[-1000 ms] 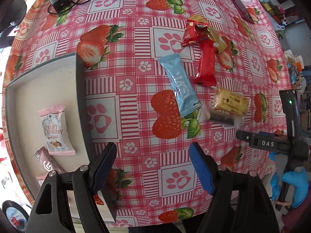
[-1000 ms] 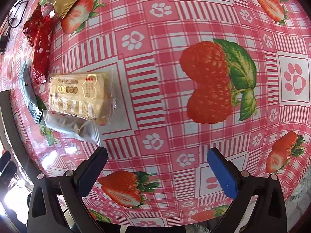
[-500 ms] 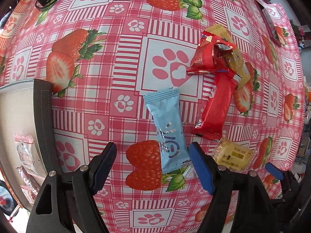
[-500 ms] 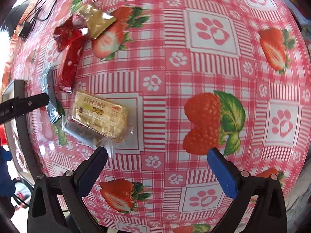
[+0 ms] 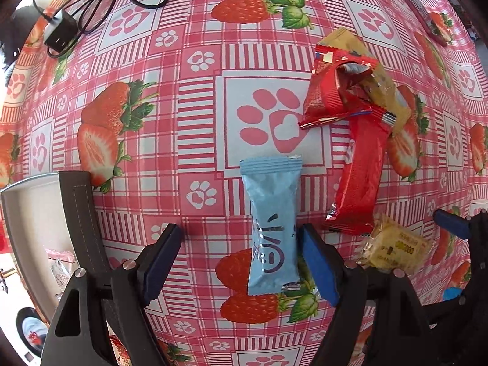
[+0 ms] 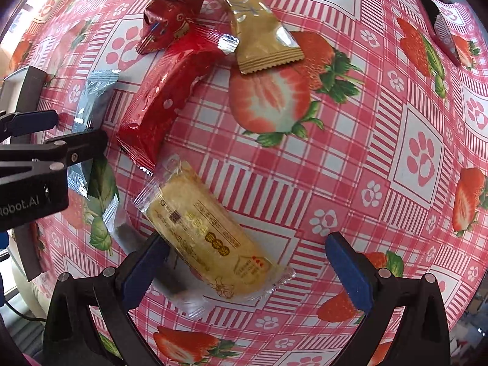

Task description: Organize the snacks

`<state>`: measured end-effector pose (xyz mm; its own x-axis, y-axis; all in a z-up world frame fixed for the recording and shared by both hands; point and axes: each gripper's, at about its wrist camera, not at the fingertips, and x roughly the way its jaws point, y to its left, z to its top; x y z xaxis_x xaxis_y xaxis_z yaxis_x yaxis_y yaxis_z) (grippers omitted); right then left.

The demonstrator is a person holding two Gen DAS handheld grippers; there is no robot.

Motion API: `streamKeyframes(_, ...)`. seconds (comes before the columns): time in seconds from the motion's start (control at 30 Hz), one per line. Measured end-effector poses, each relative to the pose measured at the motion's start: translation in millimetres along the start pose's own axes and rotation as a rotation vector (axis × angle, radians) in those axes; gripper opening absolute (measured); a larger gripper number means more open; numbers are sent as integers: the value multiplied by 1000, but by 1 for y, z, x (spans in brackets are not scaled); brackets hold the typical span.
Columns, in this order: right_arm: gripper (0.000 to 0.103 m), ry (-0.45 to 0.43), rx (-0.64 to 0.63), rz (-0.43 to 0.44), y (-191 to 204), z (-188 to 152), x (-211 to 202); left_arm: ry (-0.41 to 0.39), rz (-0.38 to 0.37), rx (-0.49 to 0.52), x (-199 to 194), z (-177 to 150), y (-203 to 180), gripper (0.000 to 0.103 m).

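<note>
Left wrist view: shows charger (image 5: 61, 35) and tray (image 5: 33, 222); right view lacks the charger.
Left claw (image 5: 241, 262): opening, astride blue bar (image 5: 271, 228), right pad touching.
Right claw (image 6: 248, 270): wide, released, over yellow cake (image 6: 210, 231) on cloth (image 6: 350, 152).

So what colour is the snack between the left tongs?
Light blue wrapper, clearest in the left wrist view.

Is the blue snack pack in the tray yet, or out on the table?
Out. The blue snack pack lies flat on the tablecloth, beside the tray, between the left claw pads, which are opening.
</note>
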<state>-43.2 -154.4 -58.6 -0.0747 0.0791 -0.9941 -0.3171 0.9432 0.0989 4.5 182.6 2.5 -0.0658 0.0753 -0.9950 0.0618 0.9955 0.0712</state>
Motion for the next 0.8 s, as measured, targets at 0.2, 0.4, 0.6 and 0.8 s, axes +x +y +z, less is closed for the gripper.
streamKeyframes(0.2, 70, -30, 3, -3, 9, -2, -14, -14, -12, 42, -5, -6, -14, 69)
streamKeyframes(0.4, 37, -26, 69, 20, 24, 3, -33, -17, -20, 115, -16, -25, -20, 25)
streamKeyframes(0.6, 37, 29, 211, 75, 75, -62, -43, 33, -38, 144, -10, -93, -5, 26)
streamKeyframes(0.8, 51, 91, 296, 103, 110, -126, -43, 60, -51, 163, -4, -143, 11, 62)
